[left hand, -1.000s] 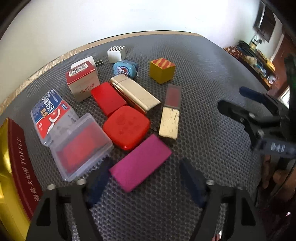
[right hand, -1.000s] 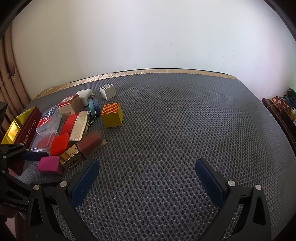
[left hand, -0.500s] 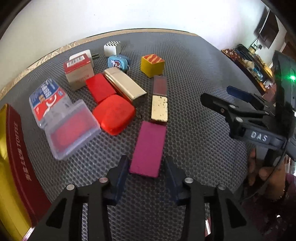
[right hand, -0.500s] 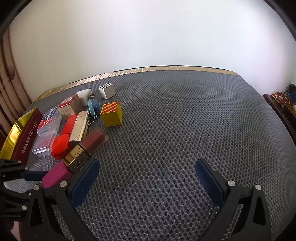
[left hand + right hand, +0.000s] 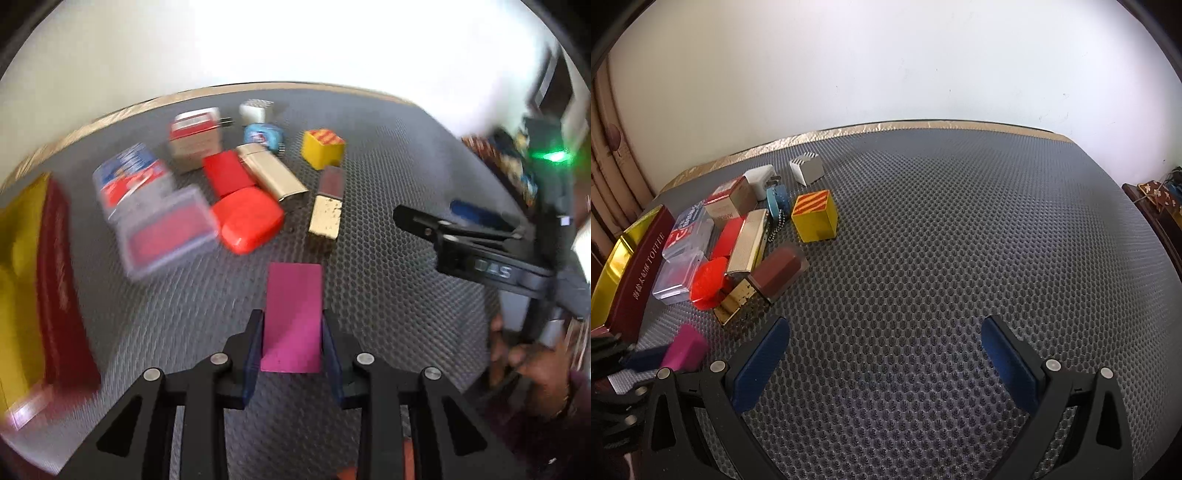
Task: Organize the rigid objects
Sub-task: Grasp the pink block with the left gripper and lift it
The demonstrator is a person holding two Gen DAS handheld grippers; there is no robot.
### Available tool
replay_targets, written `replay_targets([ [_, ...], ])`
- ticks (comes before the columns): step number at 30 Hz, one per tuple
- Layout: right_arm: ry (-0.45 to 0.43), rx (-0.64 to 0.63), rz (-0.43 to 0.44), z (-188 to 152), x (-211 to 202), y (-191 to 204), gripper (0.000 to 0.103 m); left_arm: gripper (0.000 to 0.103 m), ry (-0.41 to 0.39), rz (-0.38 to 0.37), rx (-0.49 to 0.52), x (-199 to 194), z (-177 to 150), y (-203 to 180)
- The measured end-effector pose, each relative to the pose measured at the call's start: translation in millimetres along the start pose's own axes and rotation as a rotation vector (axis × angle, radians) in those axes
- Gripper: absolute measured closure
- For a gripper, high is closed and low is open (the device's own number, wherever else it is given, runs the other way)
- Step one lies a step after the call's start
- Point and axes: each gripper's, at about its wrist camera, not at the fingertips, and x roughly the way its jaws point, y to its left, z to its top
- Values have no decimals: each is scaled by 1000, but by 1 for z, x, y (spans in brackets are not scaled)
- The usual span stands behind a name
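Observation:
My left gripper (image 5: 291, 325) is shut on a magenta block (image 5: 293, 314), held between its blue pads just above the grey mat; the block also shows in the right wrist view (image 5: 685, 347). Beyond it lies a cluster: a red rounded case (image 5: 245, 218), a gold box (image 5: 271, 175), a gold-and-maroon lipstick case (image 5: 327, 203), a yellow striped cube (image 5: 323, 147), a clear plastic box (image 5: 166, 229). My right gripper (image 5: 886, 354) is open and empty over bare mat; it also shows in the left wrist view (image 5: 458, 218).
A gold and maroon toffee tin (image 5: 33, 266) lies at the left edge. A red-and-white carton (image 5: 194, 138), a blue tape measure (image 5: 264, 136) and a small white cube (image 5: 807, 168) sit at the back. The gold-trimmed mat edge (image 5: 923, 123) meets a white wall.
My left gripper closed on the magenta block, turned it straight and pulled it back from the cluster. The left view is blurred from motion. The right gripper stayed open.

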Motion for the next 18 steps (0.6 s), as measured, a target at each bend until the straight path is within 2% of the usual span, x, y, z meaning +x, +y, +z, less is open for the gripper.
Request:
replay_targets([
  [4, 33, -5, -5, 1, 4, 3, 0, 73, -46, 8, -90, -31, -15, 7],
  [7, 40, 9, 41, 6, -1, 9, 0, 73, -72, 16, -123, -56, -22, 10],
  [15, 147, -48, 95, 26, 11, 58, 0, 72, -122, 76, -224, -103, -36, 37],
  [18, 175, -57, 59, 29, 21, 63, 0, 72, -145, 98, -234, -116, -42, 51],
])
